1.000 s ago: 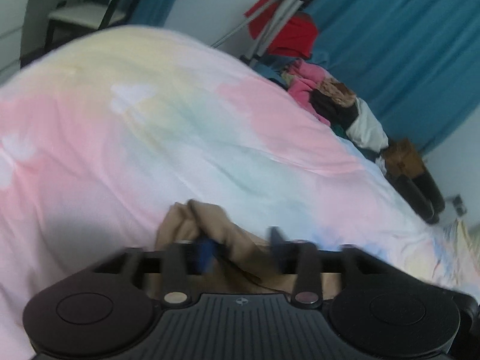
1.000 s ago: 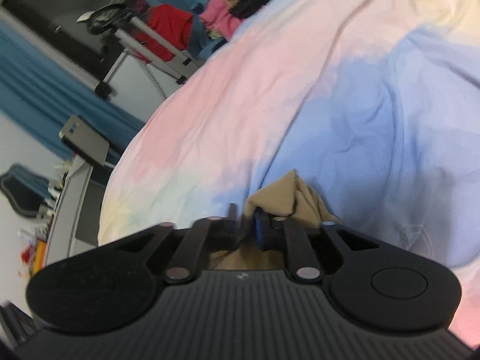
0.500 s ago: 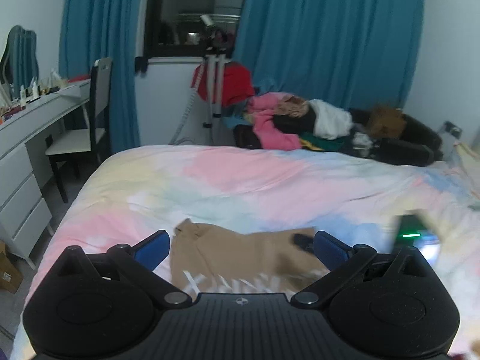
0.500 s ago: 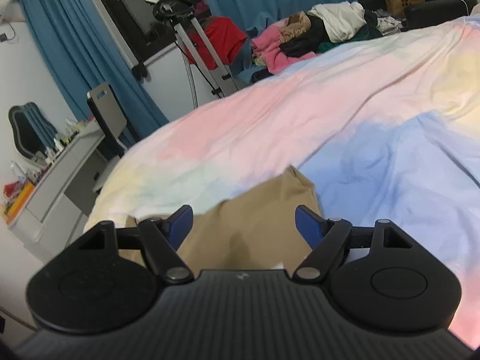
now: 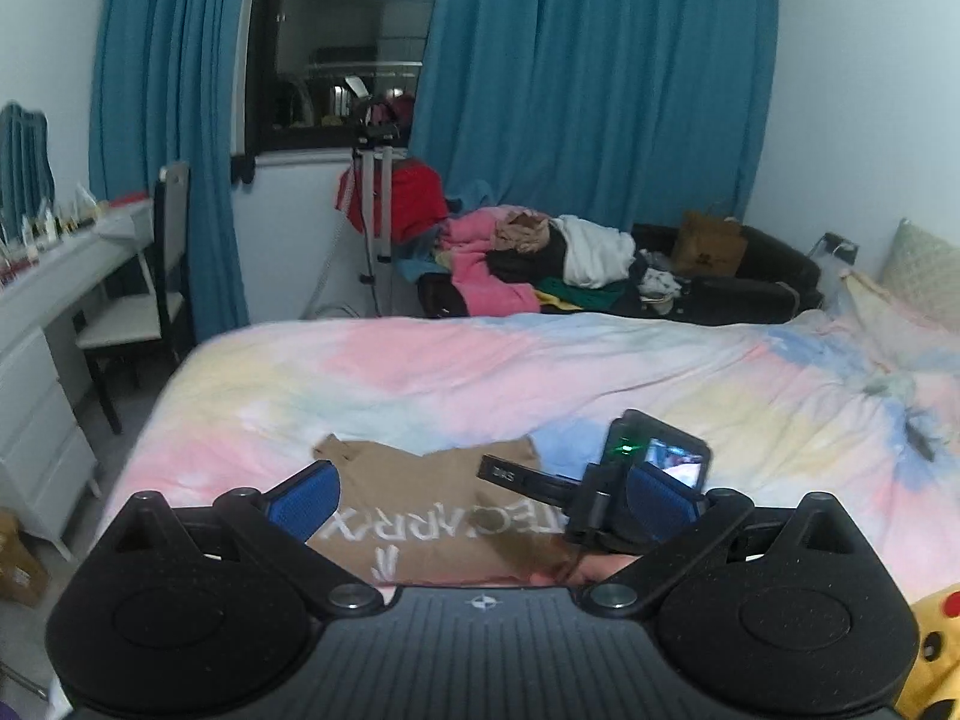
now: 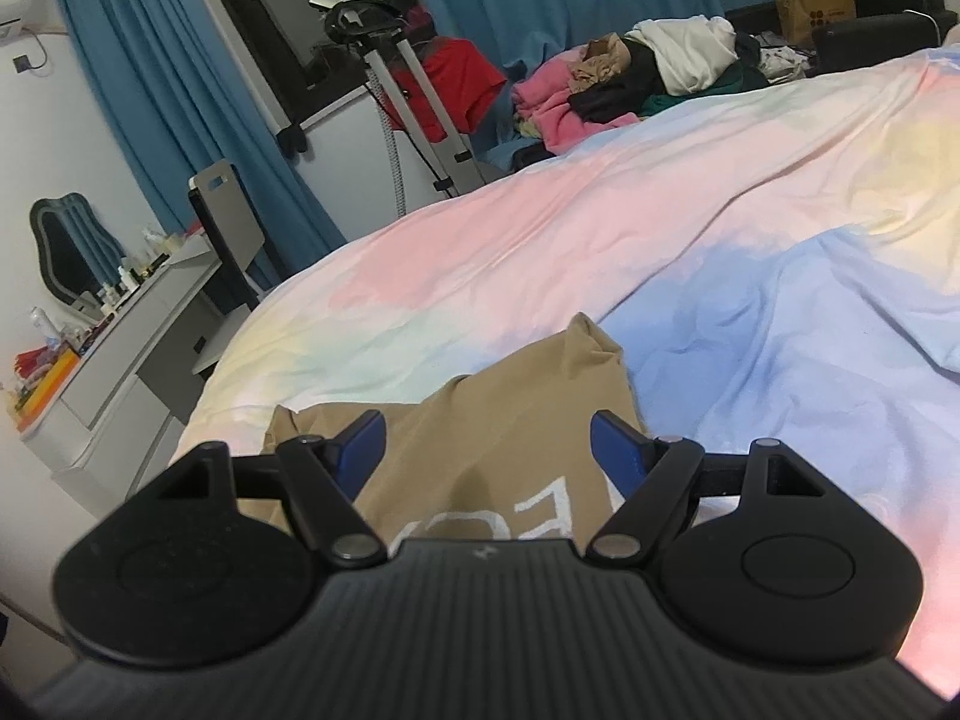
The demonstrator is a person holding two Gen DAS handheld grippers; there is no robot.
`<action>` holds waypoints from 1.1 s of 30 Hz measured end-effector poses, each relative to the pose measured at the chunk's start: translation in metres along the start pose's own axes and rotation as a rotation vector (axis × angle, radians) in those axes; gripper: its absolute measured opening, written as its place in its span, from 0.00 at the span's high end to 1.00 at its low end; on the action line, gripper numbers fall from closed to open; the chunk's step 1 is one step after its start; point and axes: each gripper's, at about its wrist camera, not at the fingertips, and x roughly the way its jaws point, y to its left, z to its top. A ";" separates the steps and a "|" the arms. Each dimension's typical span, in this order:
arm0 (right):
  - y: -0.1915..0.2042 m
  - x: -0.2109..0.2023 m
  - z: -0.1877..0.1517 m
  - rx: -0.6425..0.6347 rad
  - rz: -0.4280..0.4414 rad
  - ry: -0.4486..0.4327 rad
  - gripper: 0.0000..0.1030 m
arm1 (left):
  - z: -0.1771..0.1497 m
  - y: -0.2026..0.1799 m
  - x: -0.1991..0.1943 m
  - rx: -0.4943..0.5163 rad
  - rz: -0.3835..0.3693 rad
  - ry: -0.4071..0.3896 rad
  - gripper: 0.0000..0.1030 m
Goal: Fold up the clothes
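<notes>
Your left gripper (image 5: 483, 498) is spread wide, holding nothing, above the tan shirt (image 5: 444, 516) lying folded on the pastel bedspread (image 5: 540, 366). Your right gripper (image 6: 487, 450) is equally wide apart and empty over it.

The right gripper (image 6: 487, 447) hung wide apart above a tan shirt (image 6: 516, 414) on the bed (image 6: 750, 276).

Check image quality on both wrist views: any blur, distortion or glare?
Left wrist: mostly sharp; strong fisheye bending of the curtains; a ceiling light reflects in the dark window; the tan shirt is slightly soft. Right wrist: view tilted, the bedspread evenly lit, the shirt close and a bit soft; no glare.
</notes>
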 end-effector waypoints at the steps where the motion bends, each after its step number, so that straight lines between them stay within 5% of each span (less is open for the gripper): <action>1: -0.001 0.000 0.000 0.003 -0.002 -0.001 0.25 | 0.000 0.001 0.002 -0.004 -0.005 0.008 0.00; 14: -0.005 -0.001 0.002 0.024 0.016 0.015 0.25 | -0.004 0.001 0.025 -0.047 -0.097 0.072 0.00; 26: -0.011 -0.001 -0.002 0.086 0.032 0.036 0.25 | -0.019 0.078 0.139 -0.299 -0.099 0.187 0.00; 33: -0.029 -0.004 -0.017 0.310 0.123 0.112 0.24 | -0.079 0.180 0.254 -0.659 -0.110 0.374 0.03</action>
